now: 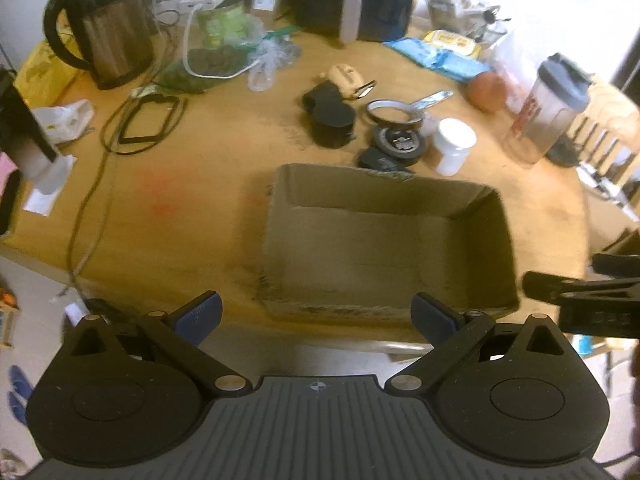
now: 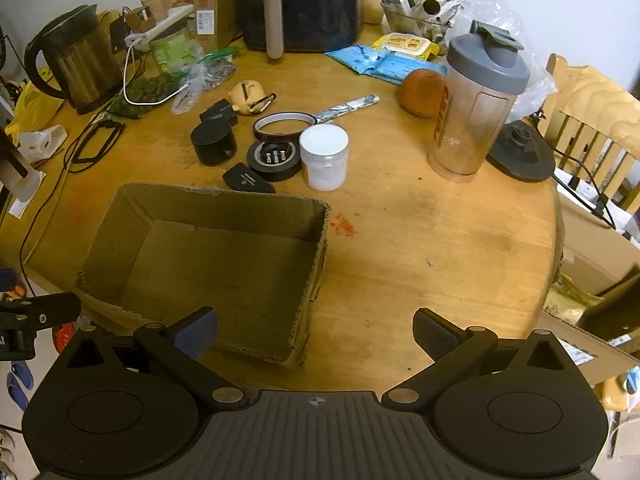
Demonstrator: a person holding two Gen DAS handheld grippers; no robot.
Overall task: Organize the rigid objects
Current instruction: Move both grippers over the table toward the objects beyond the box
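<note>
An open, empty cardboard box (image 1: pixel 384 200) (image 2: pixel 224 202) sits on the round wooden table (image 2: pixel 440 248). Behind it lie small rigid items: a white jar (image 2: pixel 324 158) (image 1: pixel 454 146), a black tape roll with small parts inside (image 2: pixel 274 158) (image 1: pixel 400 146), a thin tape ring (image 2: pixel 284 124) (image 1: pixel 394 112), a black cylinder (image 2: pixel 212 140) (image 1: pixel 332 124), a flat black case (image 2: pixel 248 179) (image 1: pixel 382 160) and a beige keychain figure (image 2: pixel 246 94) (image 1: pixel 344 76). My left gripper (image 1: pixel 318 318) is open at the box's near edge. My right gripper (image 2: pixel 316 332) is open at the box's near right corner.
A shaker bottle (image 2: pixel 478 108), an orange (image 2: pixel 422 92), a kettle (image 2: pixel 76 60), its base (image 2: pixel 520 152), an air fryer (image 2: pixel 298 0), cables (image 1: pixel 148 120) and bags crowd the far side. A wooden chair (image 2: pixel 592 120) stands at the right.
</note>
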